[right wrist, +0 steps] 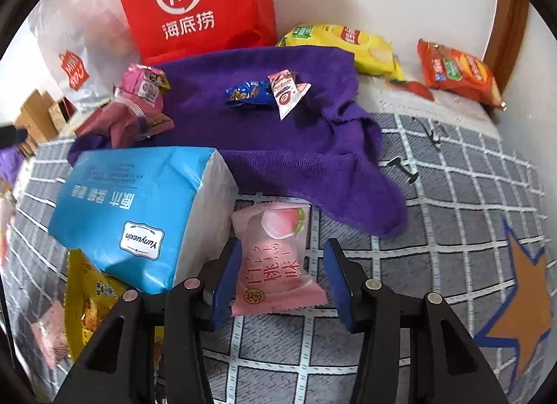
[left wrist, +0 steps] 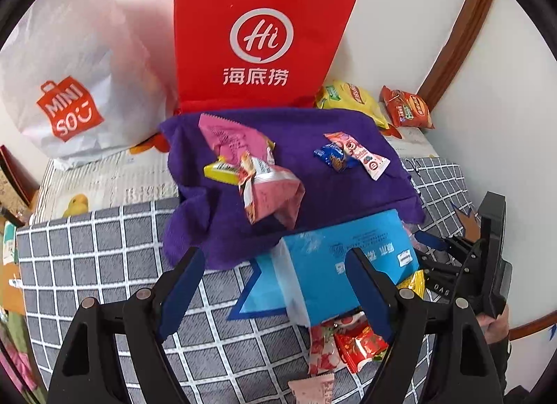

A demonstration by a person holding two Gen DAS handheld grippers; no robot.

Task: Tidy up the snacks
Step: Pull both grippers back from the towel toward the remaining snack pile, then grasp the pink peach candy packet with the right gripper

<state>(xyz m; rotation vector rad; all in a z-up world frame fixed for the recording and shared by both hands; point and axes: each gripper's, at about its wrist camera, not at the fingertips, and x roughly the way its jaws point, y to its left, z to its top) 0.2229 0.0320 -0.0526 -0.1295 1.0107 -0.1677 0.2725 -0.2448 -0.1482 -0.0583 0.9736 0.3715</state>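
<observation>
Right gripper (right wrist: 282, 277) low over the checked bed cover (right wrist: 435, 202), jaws apart around a pink peach candy packet (right wrist: 275, 258); left pad against the packet's edge, right pad with a clear gap, so no grip. Packet flat on the cover, just beside a blue tissue pack (right wrist: 139, 202) and touching the near edge of a purple towel (right wrist: 278, 146). Left gripper (left wrist: 275, 287) wide apart above the same tissue pack, nothing between the jaws. On the towel, two pink snack bags (left wrist: 250, 167) and some small candies (left wrist: 351, 155). At the far edge by the wall, a red bag (left wrist: 257, 38), a white bag (left wrist: 69, 90), yellow chips (right wrist: 351, 44) and an orange packet (right wrist: 456, 71).
</observation>
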